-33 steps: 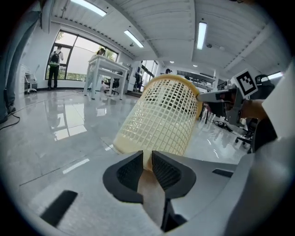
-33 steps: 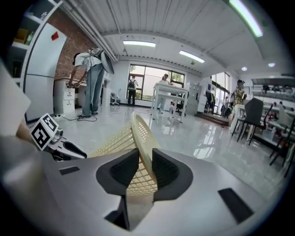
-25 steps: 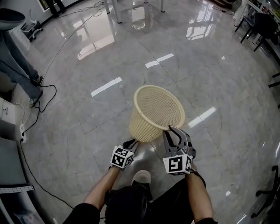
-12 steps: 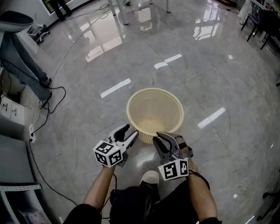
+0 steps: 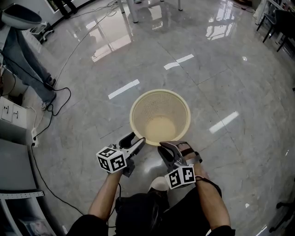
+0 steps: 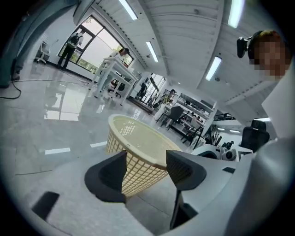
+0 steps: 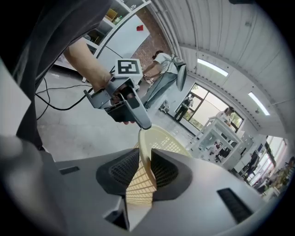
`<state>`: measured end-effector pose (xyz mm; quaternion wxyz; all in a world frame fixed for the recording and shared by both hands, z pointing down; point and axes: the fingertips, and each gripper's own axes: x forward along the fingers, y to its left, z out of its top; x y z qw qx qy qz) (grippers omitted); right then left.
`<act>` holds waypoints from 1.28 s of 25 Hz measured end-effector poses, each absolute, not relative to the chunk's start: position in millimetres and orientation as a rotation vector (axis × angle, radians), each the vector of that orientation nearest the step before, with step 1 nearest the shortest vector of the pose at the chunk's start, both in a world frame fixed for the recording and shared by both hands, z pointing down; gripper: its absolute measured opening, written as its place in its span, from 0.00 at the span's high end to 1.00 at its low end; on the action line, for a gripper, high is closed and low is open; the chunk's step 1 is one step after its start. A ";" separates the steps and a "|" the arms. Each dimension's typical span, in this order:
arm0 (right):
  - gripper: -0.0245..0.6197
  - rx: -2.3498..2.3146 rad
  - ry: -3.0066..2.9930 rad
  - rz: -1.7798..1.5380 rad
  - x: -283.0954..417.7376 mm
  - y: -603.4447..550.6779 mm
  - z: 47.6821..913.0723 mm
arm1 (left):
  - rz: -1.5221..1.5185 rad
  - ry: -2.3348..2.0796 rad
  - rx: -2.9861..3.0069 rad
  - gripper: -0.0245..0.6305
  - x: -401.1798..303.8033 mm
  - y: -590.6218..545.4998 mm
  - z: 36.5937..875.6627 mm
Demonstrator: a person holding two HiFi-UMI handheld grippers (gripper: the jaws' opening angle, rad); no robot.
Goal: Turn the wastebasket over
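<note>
The wastebasket [image 5: 160, 117] is a cream plastic lattice basket, standing with its mouth up in the head view. My right gripper [image 5: 167, 148] is shut on its near rim; in the right gripper view the rim [image 7: 144, 173] sits pinched between the two pads. My left gripper [image 5: 134, 139] is just left of the rim, its jaws opening wide and touching nothing. In the left gripper view the basket's side wall [image 6: 138, 156] shows beyond the spread jaws [image 6: 145, 170]. The left gripper [image 7: 124, 103] also appears in the right gripper view, above the rim.
The floor is glossy grey tile. Black cables [image 5: 50, 99] trail at the left beside grey furniture [image 5: 11, 170] and a person's legs [image 5: 25, 60]. Table legs [image 5: 133, 11] stand at the top, chairs [image 5: 276, 23] at the top right. My shoe [image 5: 156, 184] is below the grippers.
The basket swung from tilted on its side to mouth up. My left gripper let go of its base, opened and rose. My right gripper kept its hold on the rim.
</note>
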<state>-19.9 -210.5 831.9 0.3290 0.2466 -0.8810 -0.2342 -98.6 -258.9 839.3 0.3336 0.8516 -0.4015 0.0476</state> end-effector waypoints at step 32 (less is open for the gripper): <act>0.80 1.632 -2.281 0.916 118.5 -308.7 846.7 | 0.136 -1.122 2.138 0.59 -94.2 -274.2 861.7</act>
